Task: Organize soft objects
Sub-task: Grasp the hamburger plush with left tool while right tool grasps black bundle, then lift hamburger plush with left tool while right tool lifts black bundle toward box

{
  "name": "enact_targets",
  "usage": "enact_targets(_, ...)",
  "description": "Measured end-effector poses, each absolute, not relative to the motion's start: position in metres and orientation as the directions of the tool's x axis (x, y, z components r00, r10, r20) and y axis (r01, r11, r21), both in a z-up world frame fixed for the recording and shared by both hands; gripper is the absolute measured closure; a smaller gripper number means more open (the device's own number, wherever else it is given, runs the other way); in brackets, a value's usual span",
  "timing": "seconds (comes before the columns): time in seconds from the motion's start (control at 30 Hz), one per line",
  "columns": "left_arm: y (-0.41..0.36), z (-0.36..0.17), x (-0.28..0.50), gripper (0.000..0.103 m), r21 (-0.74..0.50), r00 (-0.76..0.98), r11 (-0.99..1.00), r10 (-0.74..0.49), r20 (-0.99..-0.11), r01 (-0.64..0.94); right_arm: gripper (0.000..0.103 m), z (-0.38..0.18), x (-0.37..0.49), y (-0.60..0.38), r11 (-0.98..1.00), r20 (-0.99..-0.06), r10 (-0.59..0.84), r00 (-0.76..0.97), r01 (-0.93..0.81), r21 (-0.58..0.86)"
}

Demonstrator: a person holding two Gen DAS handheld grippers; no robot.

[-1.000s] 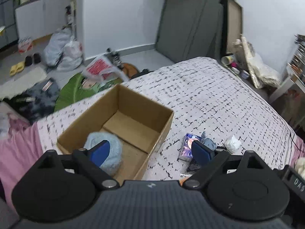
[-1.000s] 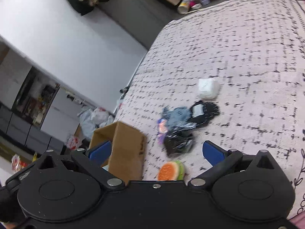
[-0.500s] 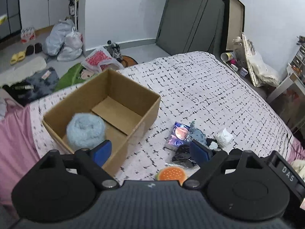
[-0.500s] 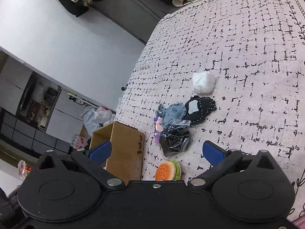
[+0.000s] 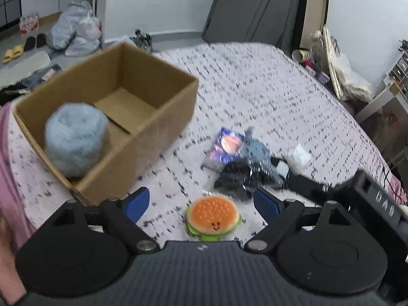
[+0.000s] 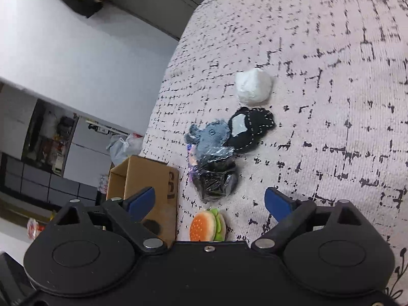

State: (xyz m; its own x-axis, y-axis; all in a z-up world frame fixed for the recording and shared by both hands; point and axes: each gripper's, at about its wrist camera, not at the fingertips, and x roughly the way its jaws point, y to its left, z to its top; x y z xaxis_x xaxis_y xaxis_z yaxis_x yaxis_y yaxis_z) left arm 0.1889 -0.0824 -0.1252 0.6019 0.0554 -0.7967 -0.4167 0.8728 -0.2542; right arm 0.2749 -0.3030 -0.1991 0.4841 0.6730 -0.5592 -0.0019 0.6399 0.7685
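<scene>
- Left gripper (image 5: 201, 200): jaws spread wide and empty. It has dropped toward the bed (image 5: 267, 89) since the earlier frame; the burger toy (image 5: 213, 218), barely visible at the lower edge a second ago, now lies between the two blue pads without touching either.
- Right gripper (image 6: 209, 200): jaws are closing from their widest setting — nothing is pressed between them. The same burger toy (image 6: 207, 225) lies on the bed just ahead of its body.
- Cardboard box (image 5: 112, 107): stands on the bed to the left of the toys. It contains one fluffy blue ball (image 5: 75, 142), resting against the near wall as it did before.
- Loose items still on the bed: a shiny black wrapped bundle (image 6: 214, 176), a grey plush (image 6: 207, 135), a black stitched plush (image 6: 251, 127) and a white wad (image 6: 252, 85), grouped close together beyond the burger toy.
- Status — judged: one item is sorted; both grippers are converging on the burger toy, which is probably the next pick. The left gripper is better aligned.
</scene>
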Motion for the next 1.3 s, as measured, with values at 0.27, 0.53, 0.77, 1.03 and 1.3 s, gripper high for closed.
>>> enact_targets(0.27, -0.087, -0.161, 0.202, 0.014, -0.288, 0.549, 0.86, -0.011, -0.836, -0.421, 0.013, -0.214, 0.296, -0.293, 0.645, -0.563, 0.669, 0.485, -0.003, 0.764)
enact_targets(0.53, -0.081, -0.184, 0.217, 0.04, -0.329, 0.511, 0.834, -0.068, -0.857, -0.442, 0.023, -0.221, 0.308, -0.278, 0.662, -0.563, 0.673, 0.48, -0.052, 0.747)
enact_targets(0.77, -0.072, -0.182, 0.217, 0.052, -0.345, 0.517, 0.824, -0.075, -0.853, -0.45, 0.056, -0.229, 0.315, -0.27, 0.681, -0.576, 0.669, 0.47, -0.076, 0.729)
enact_targets(1.03, -0.068, -0.159, 0.208, 0.052, -0.355, 0.555, 0.836, -0.074, -0.829, -0.418, 0.081, -0.214, 0.303, -0.271, 0.707, -0.575, 0.65, 0.497, -0.12, 0.696)
enact_targets(1.3, -0.061, -0.114, 0.188, 0.052, -0.381, 0.616, 0.847, -0.083, -0.783, -0.37, 0.081, -0.178, 0.289, -0.273, 0.724, -0.55, 0.638, 0.538, -0.176, 0.667)
